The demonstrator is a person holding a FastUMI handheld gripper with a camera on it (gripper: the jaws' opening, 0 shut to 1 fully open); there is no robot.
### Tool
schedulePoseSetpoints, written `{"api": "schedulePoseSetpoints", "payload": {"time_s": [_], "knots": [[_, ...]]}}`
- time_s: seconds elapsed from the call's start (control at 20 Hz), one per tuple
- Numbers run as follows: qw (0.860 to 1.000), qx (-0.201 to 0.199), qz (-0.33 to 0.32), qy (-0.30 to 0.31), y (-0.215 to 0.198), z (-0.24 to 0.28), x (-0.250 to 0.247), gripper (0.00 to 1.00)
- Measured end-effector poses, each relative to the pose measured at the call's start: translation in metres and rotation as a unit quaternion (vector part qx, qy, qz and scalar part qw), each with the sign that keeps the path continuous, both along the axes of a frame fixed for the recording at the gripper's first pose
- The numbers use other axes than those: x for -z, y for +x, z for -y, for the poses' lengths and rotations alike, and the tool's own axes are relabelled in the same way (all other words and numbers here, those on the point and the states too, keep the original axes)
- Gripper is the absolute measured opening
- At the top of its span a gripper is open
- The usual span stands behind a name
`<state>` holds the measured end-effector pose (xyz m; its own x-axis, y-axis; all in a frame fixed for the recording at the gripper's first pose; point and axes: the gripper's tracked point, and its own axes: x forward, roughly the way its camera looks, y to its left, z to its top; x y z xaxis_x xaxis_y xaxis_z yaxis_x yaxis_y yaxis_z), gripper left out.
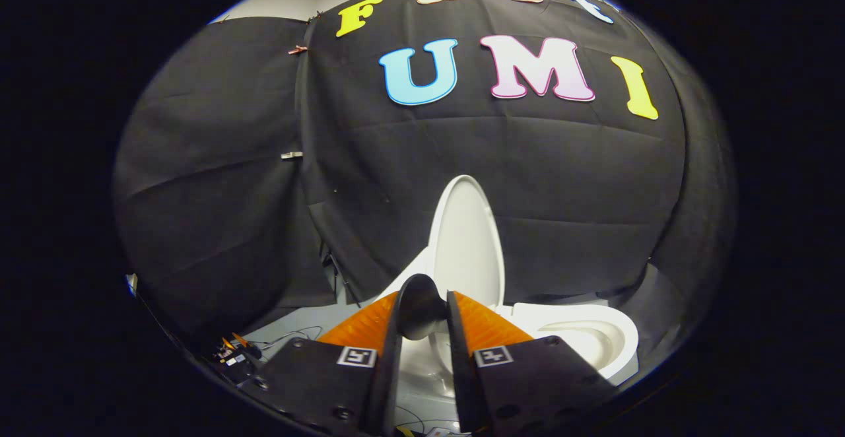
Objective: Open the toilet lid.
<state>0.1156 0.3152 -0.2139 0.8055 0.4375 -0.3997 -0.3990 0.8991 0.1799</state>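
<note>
The lid [465,239] stands raised at twelve o'clock from the gripper [422,308], leaning toward the black wall; the bowl [594,338] lies open at three o'clock. It looks a stiff, light, glossy plastic shell on a hinge, likely slippery, best taken at its free rim. The fingers [370,321] are nearly together round a dark rounded knob [417,305]; whether both press it, I cannot tell.

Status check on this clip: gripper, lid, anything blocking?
Gripper shut on a dark knob-like handle. Toilet lid upright, bowl exposed. Nothing in the way.
</note>
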Motion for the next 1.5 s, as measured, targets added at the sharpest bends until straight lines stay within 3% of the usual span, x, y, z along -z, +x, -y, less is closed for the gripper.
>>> {"api": "schedulePoseSetpoints", "payload": {"time_s": [0.1, 0.3, 0.8, 1.2, 1.5], "knots": [[1.000, -0.005, -0.001, 0.022, -0.002, -0.002, -0.004, 0.50], [0.999, -0.012, 0.013, 0.037, -0.006, 0.001, -0.025, 1.00], [0.992, 0.000, 0.110, 0.065, -0.034, 0.057, -0.119, 0.99], [0.978, 0.067, 0.193, 0.045, -0.064, 0.168, -0.187, 0.99], [0.971, 0.120, 0.207, -0.003, -0.094, 0.247, -0.207, 0.99]]}}
